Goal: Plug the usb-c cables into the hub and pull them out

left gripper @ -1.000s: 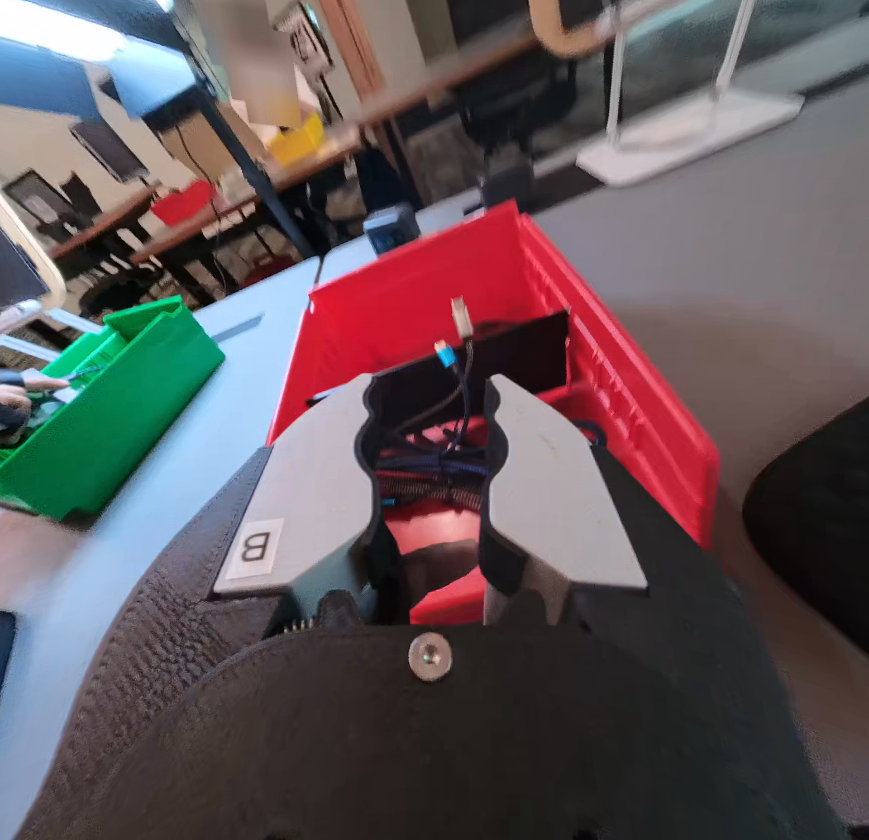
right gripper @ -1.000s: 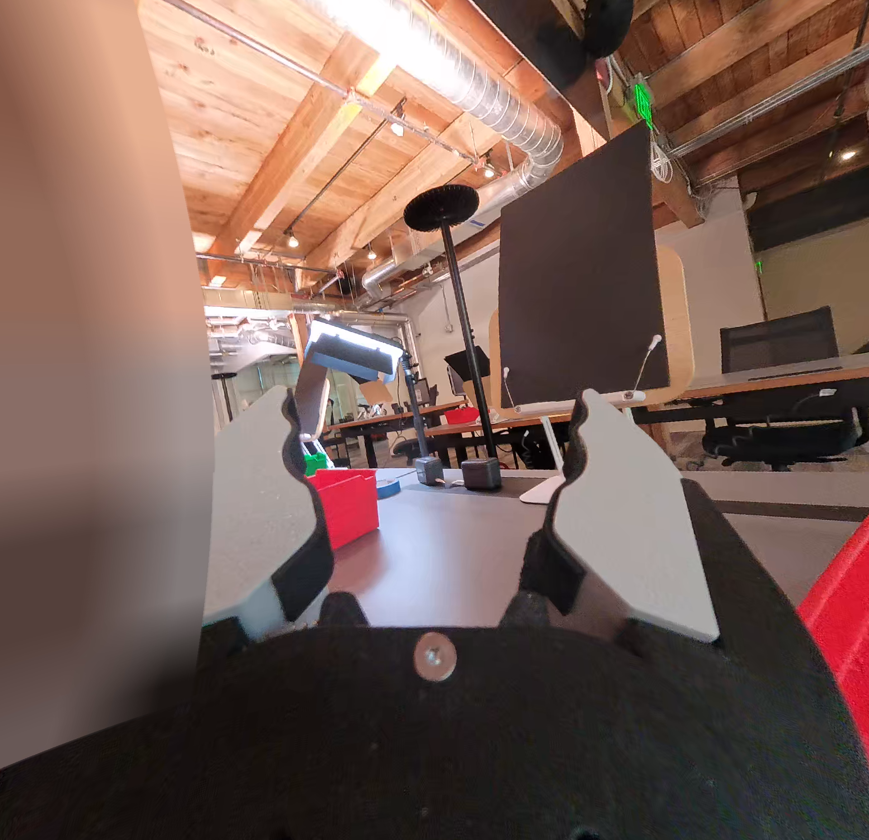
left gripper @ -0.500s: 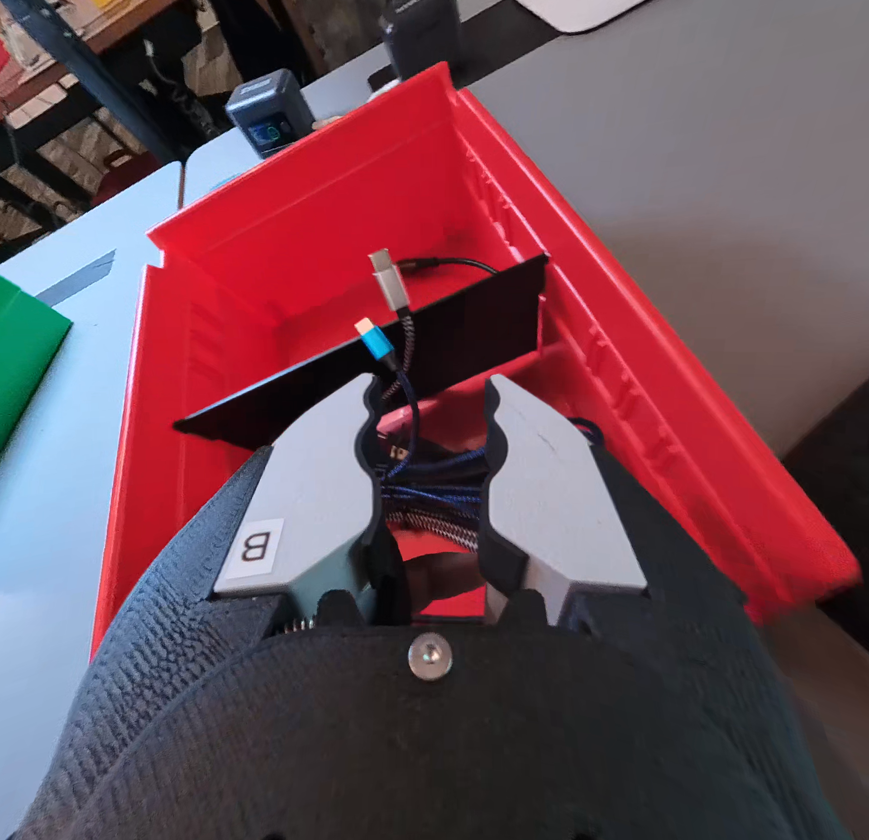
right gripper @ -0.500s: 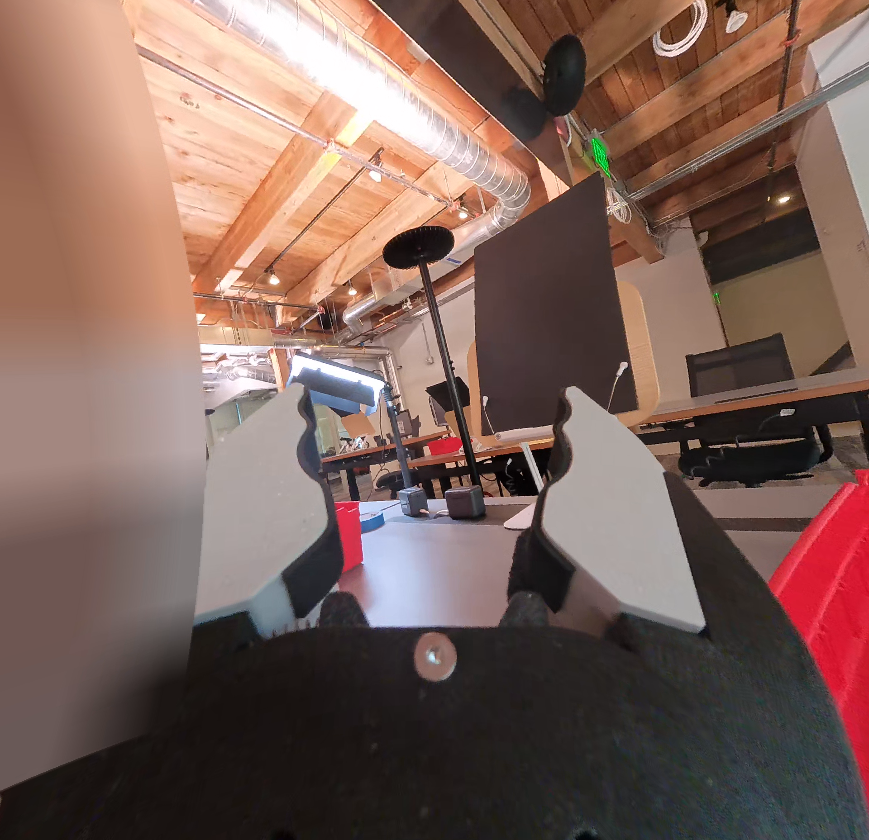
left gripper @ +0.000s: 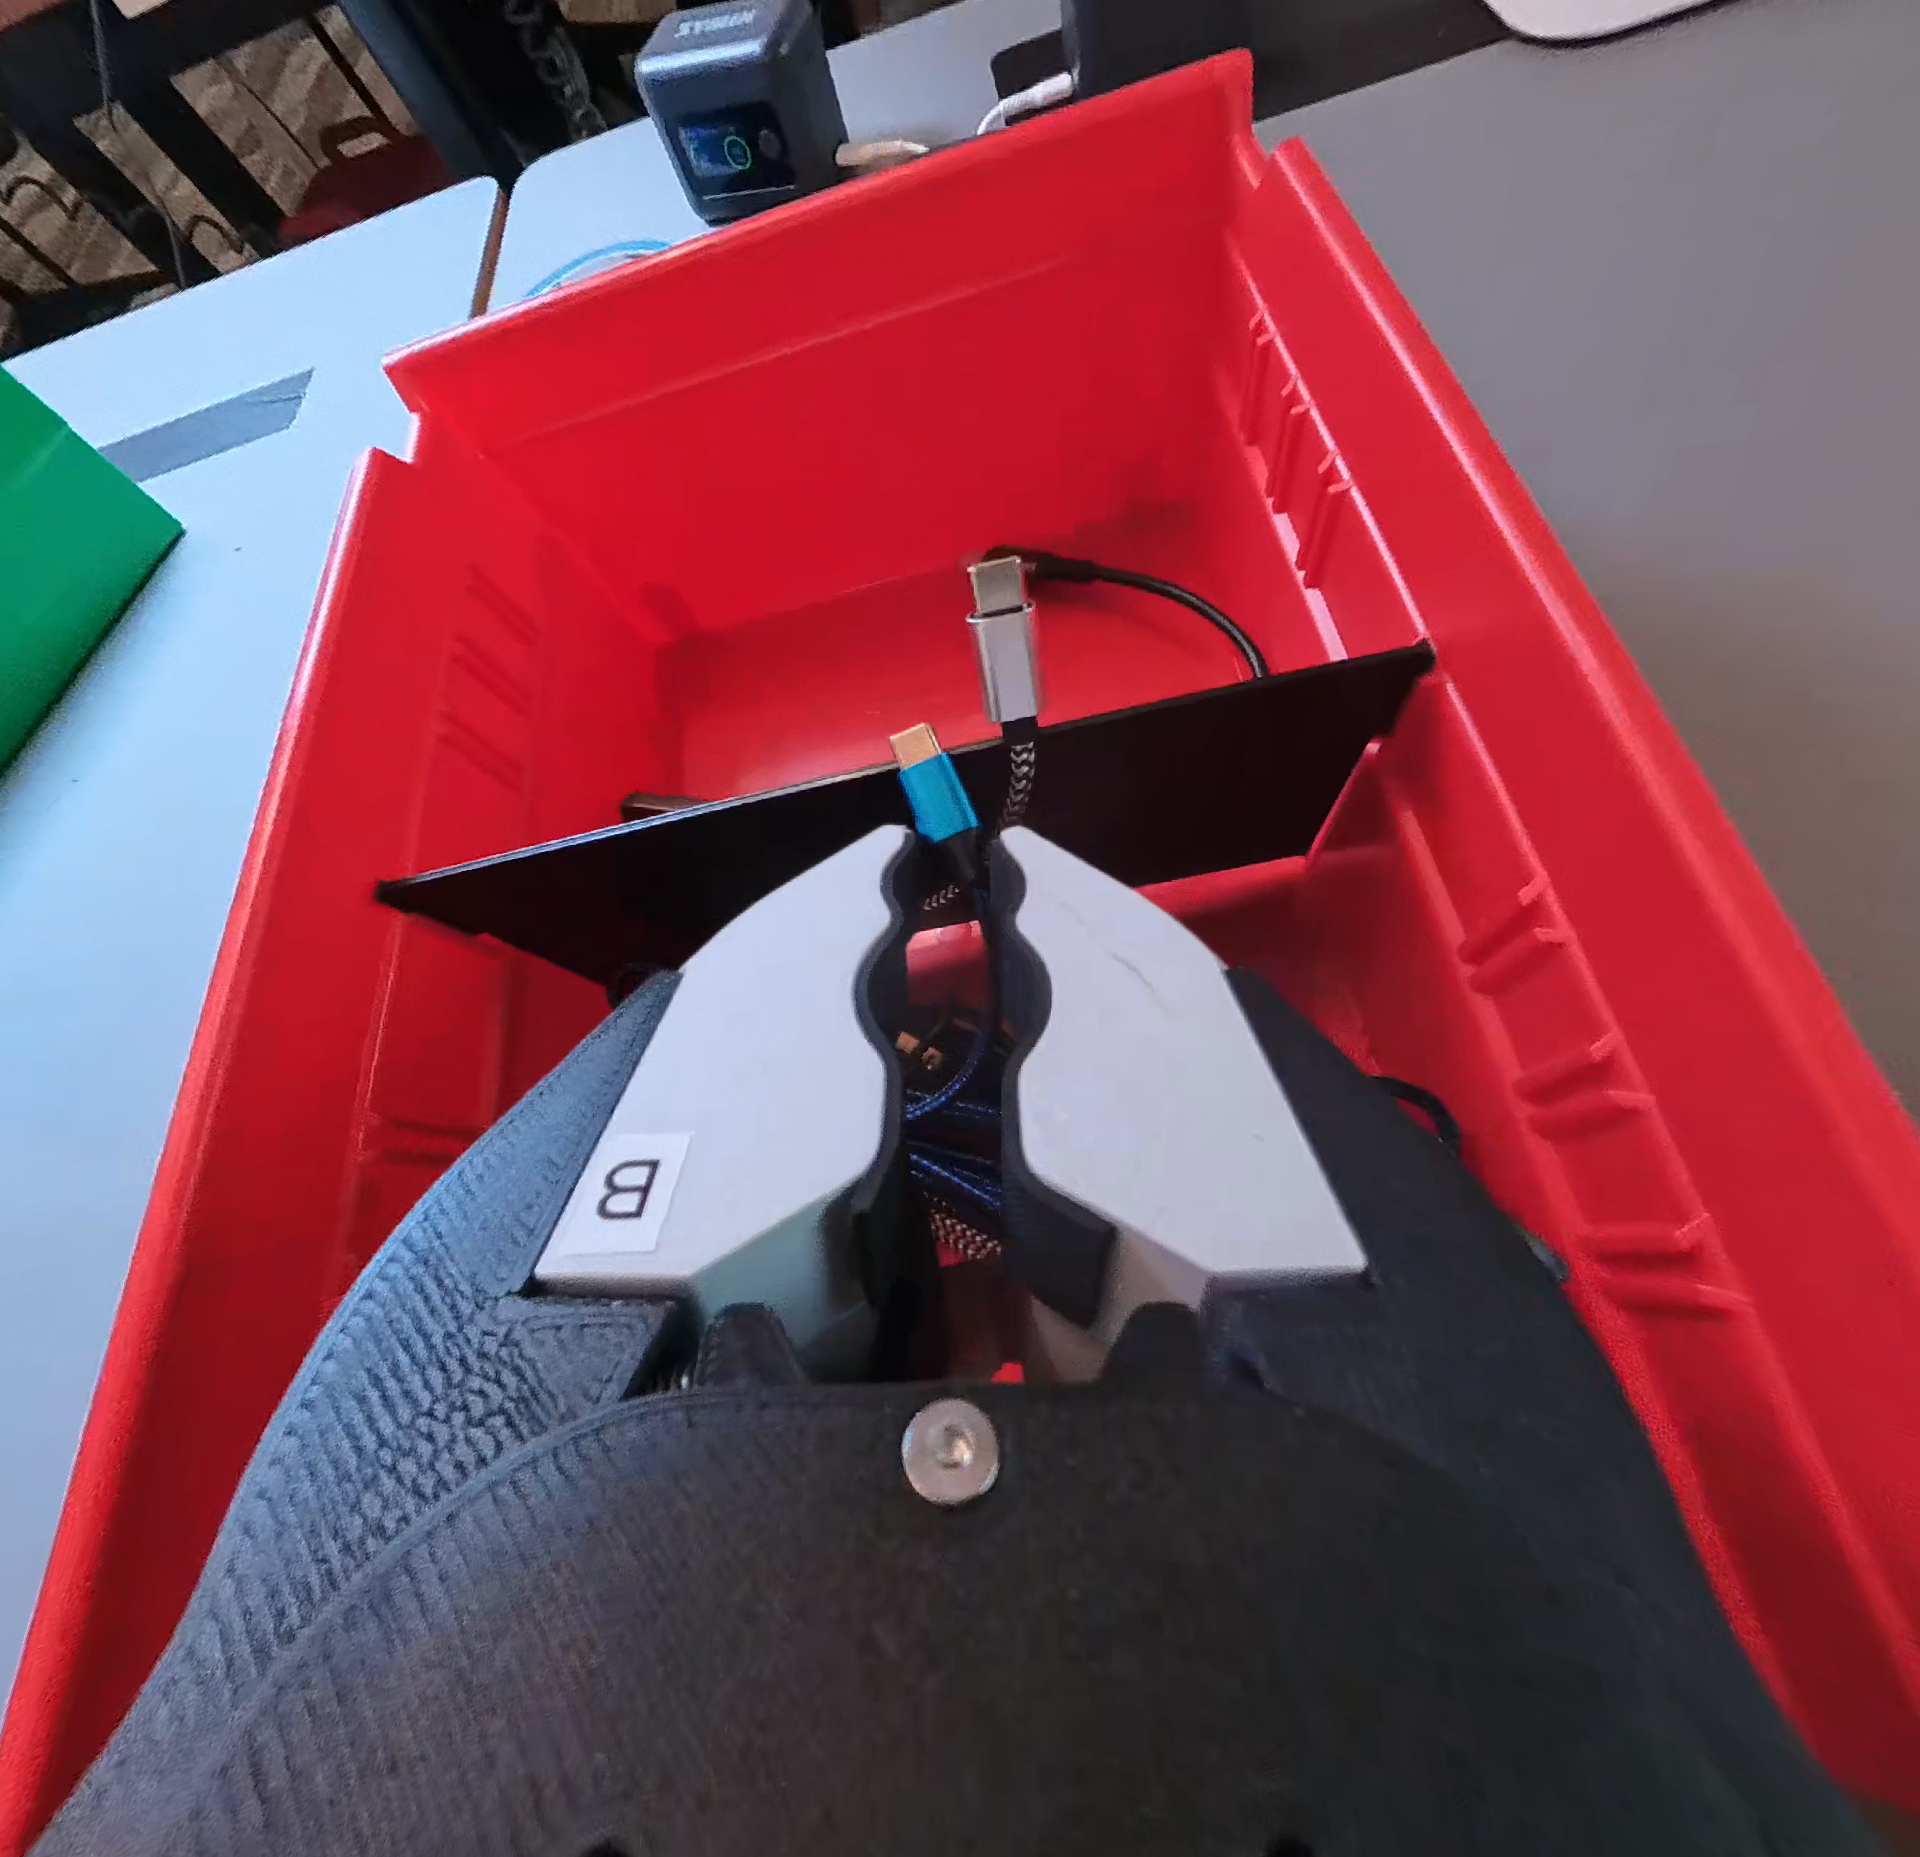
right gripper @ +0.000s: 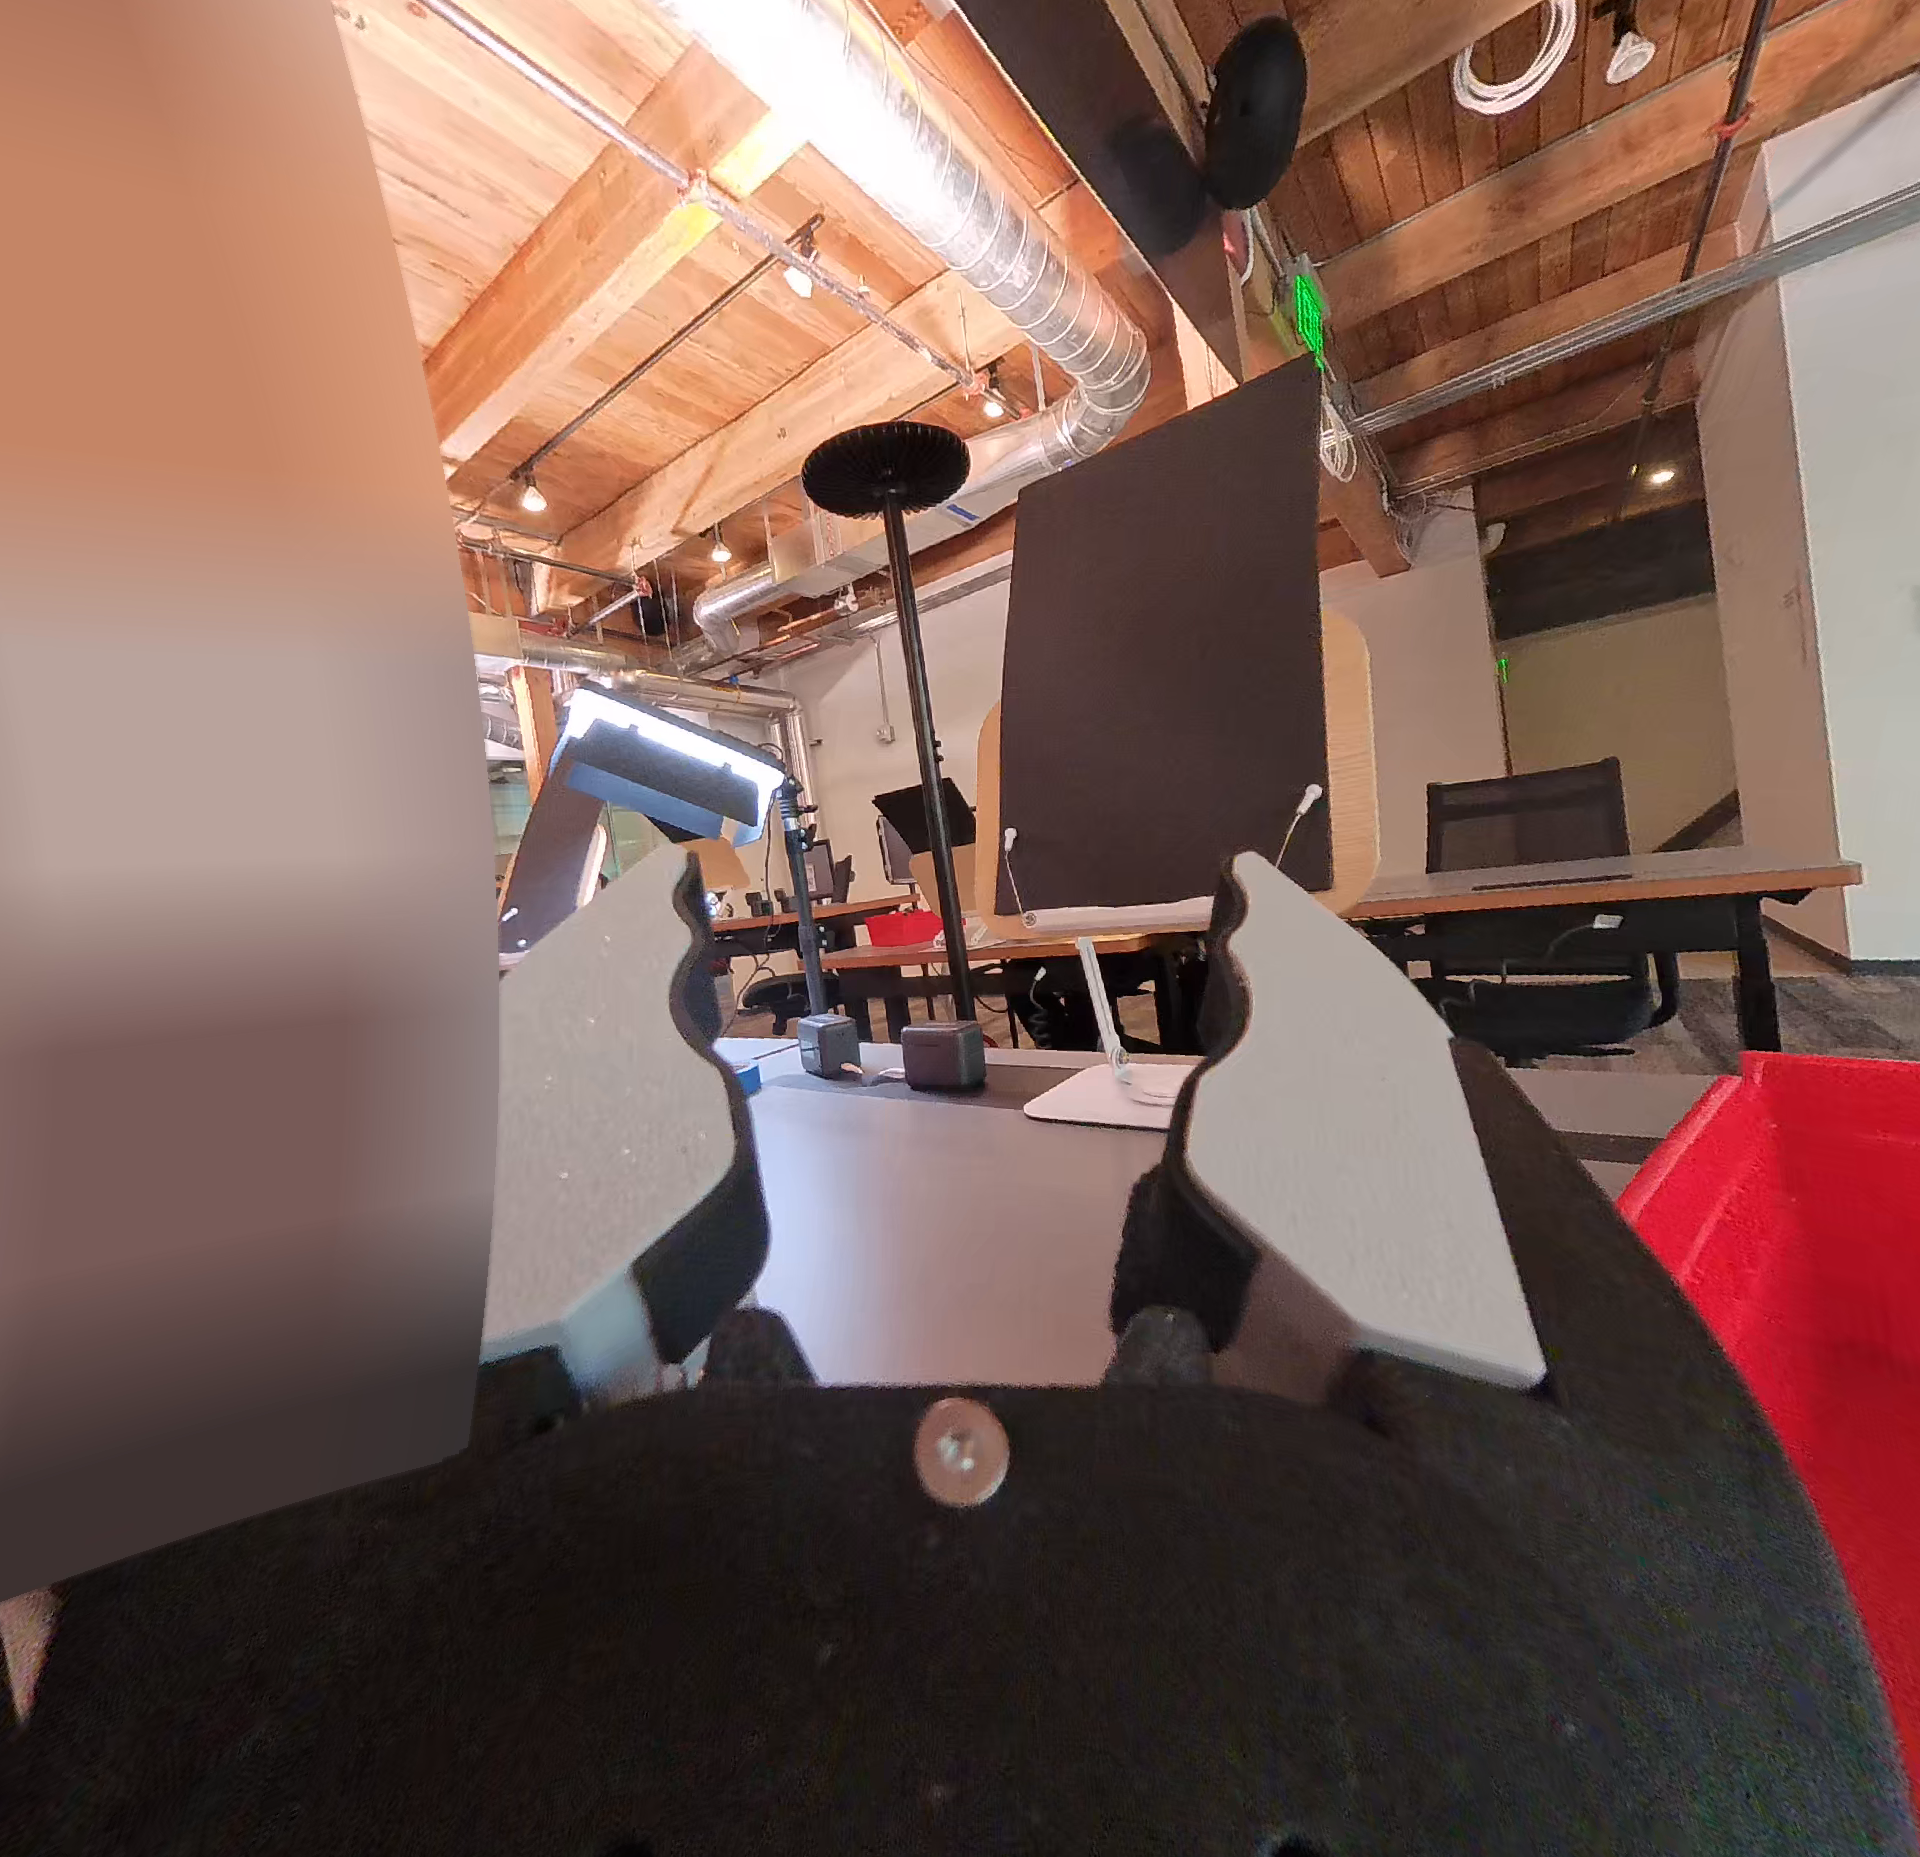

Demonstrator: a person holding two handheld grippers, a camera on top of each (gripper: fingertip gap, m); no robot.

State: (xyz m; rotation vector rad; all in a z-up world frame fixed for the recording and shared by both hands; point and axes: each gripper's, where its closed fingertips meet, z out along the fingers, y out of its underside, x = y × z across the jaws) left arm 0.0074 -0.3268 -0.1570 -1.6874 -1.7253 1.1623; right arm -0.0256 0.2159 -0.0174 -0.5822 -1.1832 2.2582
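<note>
My left gripper (left gripper: 951,857) is shut on two braided usb-c cables, above the red bin (left gripper: 1538,872). A blue-shelled plug (left gripper: 932,787) and a silver-shelled plug (left gripper: 1004,654) stick out past the fingertips. More coiled cable (left gripper: 951,1173) hangs between the fingers below. A thin black cable (left gripper: 1174,597) lies on the bin floor behind the black divider (left gripper: 1195,779). No hub shows in either view. My right gripper (right gripper: 961,872) is open and empty, held above a grey table and pointing out into the room.
A green bin (left gripper: 62,560) sits left of the red bin. A small dark device (left gripper: 738,129) stands behind the red bin. In the right wrist view a red bin (right gripper: 1808,1319) is at the right, with two small boxes (right gripper: 940,1054) and a white stand base (right gripper: 1101,1095) farther off. Some 55 centimetres of space lies between my two pairs of fingers. My left gripper's tips are some 40 centimetres from the small dark device (left gripper: 738,129).
My left gripper has tilted down over the red bin and its fingers have closed tighter on the two cables. The right gripper has drifted slightly and stays open.
</note>
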